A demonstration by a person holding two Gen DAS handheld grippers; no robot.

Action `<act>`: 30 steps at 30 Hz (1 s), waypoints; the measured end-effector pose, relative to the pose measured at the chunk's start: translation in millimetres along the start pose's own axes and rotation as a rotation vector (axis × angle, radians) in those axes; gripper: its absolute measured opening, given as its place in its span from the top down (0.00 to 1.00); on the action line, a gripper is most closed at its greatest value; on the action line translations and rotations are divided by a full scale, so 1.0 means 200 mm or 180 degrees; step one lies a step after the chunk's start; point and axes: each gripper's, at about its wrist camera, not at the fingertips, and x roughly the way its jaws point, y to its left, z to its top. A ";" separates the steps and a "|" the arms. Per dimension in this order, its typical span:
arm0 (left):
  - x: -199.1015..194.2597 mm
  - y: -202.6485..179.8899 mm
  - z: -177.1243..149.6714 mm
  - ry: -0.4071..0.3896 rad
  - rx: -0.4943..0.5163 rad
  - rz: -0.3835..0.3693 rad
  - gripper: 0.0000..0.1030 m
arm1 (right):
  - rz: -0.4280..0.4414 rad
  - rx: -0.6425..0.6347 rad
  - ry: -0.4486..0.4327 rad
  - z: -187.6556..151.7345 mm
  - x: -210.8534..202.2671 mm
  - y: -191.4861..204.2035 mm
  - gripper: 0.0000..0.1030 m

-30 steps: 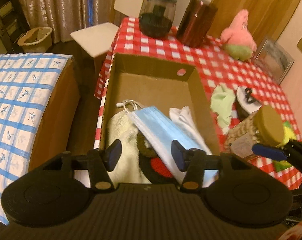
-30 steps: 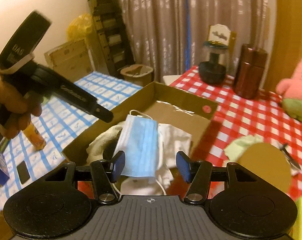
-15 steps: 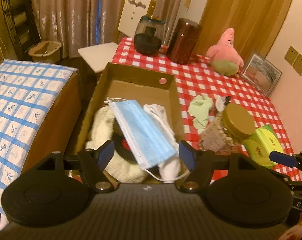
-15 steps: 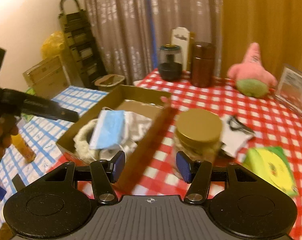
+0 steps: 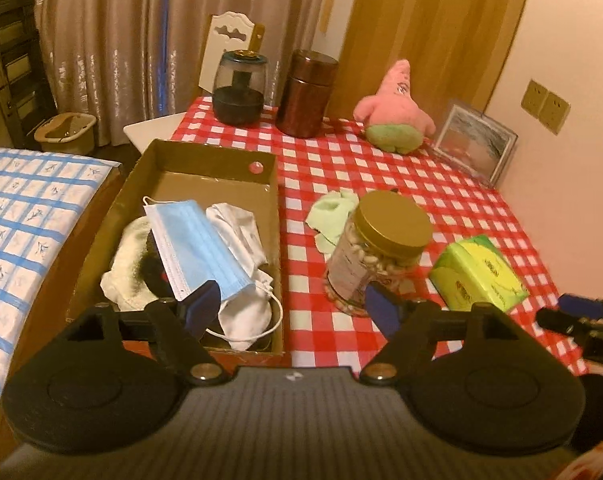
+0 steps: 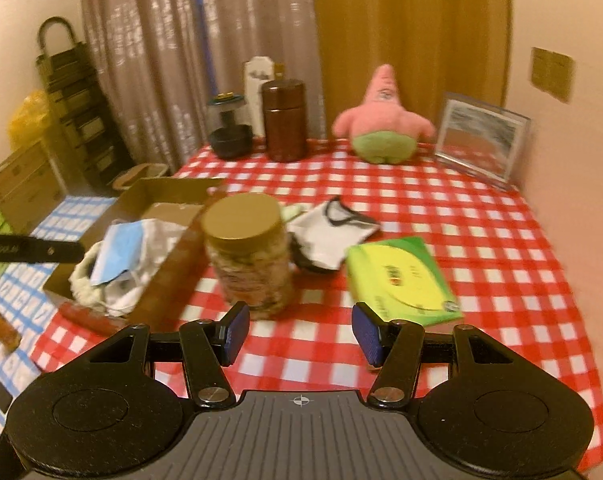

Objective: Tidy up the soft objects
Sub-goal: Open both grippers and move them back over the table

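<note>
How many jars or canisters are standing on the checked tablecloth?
3: a gold-lidded jar near the cardboard box, plus a dark glass jar and a brown canister side by side at the far edge. None seems hidden.

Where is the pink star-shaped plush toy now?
The pink star-shaped plush toy sits at the table's far edge, between the brown cylindrical canister and the framed picture.

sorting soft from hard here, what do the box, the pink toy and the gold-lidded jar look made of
Box: brown cardboard, matte, thin folded walls.
Pink toy: plush fabric, fuzzy, rounded stuffed shape.
Jar: clear body, probably plastic or glass, since the contents show through; smooth gold lid, possibly metal.
</note>
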 end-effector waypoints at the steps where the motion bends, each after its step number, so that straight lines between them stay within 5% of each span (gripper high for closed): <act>1: 0.00 -0.02 0.00 0.0014 0.0027 0.0004 0.22 | -0.0025 0.0023 -0.0005 0.00 -0.01 -0.02 0.45; 30: 0.07 -0.19 -0.04 0.0279 0.0395 -0.0111 0.21 | -0.0185 0.0174 0.0026 -0.02 -0.04 -0.17 0.45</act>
